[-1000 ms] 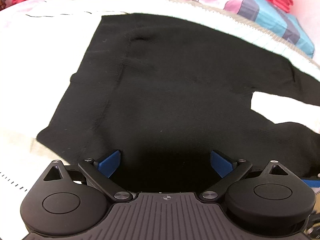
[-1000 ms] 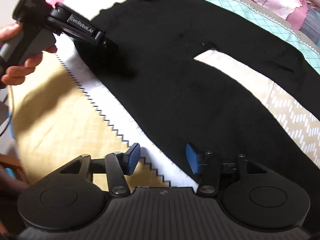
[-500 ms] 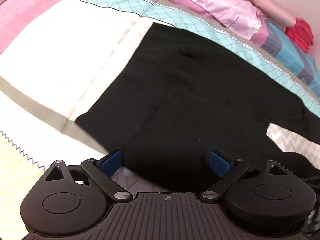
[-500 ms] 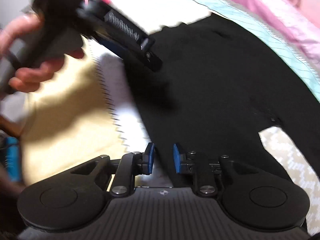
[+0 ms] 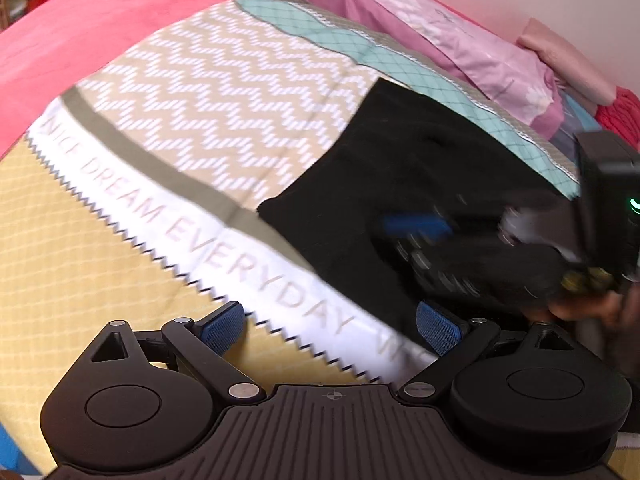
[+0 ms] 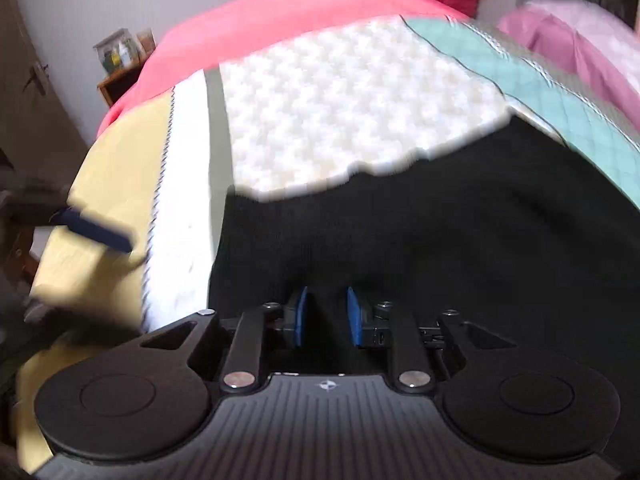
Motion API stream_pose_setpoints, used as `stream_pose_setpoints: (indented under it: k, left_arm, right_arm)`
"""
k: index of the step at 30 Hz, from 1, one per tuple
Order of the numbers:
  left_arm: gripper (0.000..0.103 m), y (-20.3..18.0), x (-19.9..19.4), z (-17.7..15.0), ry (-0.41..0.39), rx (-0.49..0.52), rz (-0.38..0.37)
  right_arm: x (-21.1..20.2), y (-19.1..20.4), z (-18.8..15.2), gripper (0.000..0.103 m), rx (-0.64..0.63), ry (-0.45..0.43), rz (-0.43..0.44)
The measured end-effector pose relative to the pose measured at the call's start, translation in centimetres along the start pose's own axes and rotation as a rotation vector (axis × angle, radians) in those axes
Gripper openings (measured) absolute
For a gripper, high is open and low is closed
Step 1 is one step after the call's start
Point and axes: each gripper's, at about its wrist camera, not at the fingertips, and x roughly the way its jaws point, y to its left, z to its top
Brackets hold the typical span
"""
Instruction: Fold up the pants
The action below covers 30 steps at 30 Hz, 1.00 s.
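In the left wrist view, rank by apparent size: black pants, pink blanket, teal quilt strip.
1. Black pants
2. Pink blanket, looks close to the pants, so this ordering is unsure
3. Teal quilt strip

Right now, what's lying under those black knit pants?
The black knit pants lie on a patchwork bedspread of zigzag, teal and white panels. The part beneath the cloth is covered.

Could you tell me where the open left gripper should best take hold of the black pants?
Probably the near corner of the black pants, approached from the bare bedspread side: that edge lies flat and exposed there, and the left gripper already stands open beside it.
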Motion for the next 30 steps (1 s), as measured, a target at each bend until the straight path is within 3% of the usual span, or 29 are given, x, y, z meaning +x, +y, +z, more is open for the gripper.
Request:
stream_pose_setpoints:
  k: [3,6,9,12,15,16,17,20,24,27,30]
  left_arm:
    - [0.103,0.6,0.0,-0.4,0.002,0.005,0.017]
    - [0.103,0.3,0.1,0.2,-0.003,0.001,0.016]
    - [0.103,-0.9,0.6,1.5,-0.029,0.02,-0.012]
    - [0.103,-3.1,2.2,3.3,-0.033,0.066,-0.031]
    - [0.103,-5.2,5.5,4.3,0.012,0.106,-0.063]
    - [0.103,-5.6,6.5,4.4,0.039,0.108,-0.074]
    - [0.103,-5.9,7.6,4.3,0.056,0.112,-0.081]
    - [0.103,-7.5,8.6,3.3,0.017,0.214,-0.025]
    - [0.103,-8.6,8.9,2.3,0.009,0.308,0.01]
    - [0.103,-8.5,9.1,2.5,0.013,0.285,-0.005]
    - [0.103,-8.4,9.2,2.8,0.026,0.254,0.007]
  right_arm:
    - [1.2,1.0,2.9,0.025,0.02,-0.019,0.008]
    - [0.6,2.4,3.2,0.026,-0.107,0.057,-0.001]
    - [-2.9,1.1,2.9,0.038,-0.105,0.023,0.035]
    - [-4.7,-2.1,4.8,0.04,-0.066,-0.047,-0.075]
    - [-1.4,-5.1,5.3,0.032,-0.038,0.013,-0.202]
    - [0.2,-5.9,5.0,0.025,-0.021,0.051,-0.192]
    - [1.8,-6.3,4.7,0.025,-0.003,0.079,-0.188]
    - [3.4,-6.1,5.1,0.027,0.007,-0.039,-0.206]
    - [1.6,-6.8,5.3,0.026,0.044,-0.035,-0.163]
    - [-1.4,-7.5,4.5,0.03,0.054,-0.073,-0.195]
    - [0.8,-8.6,4.5,0.035,0.065,-0.019,-0.259]
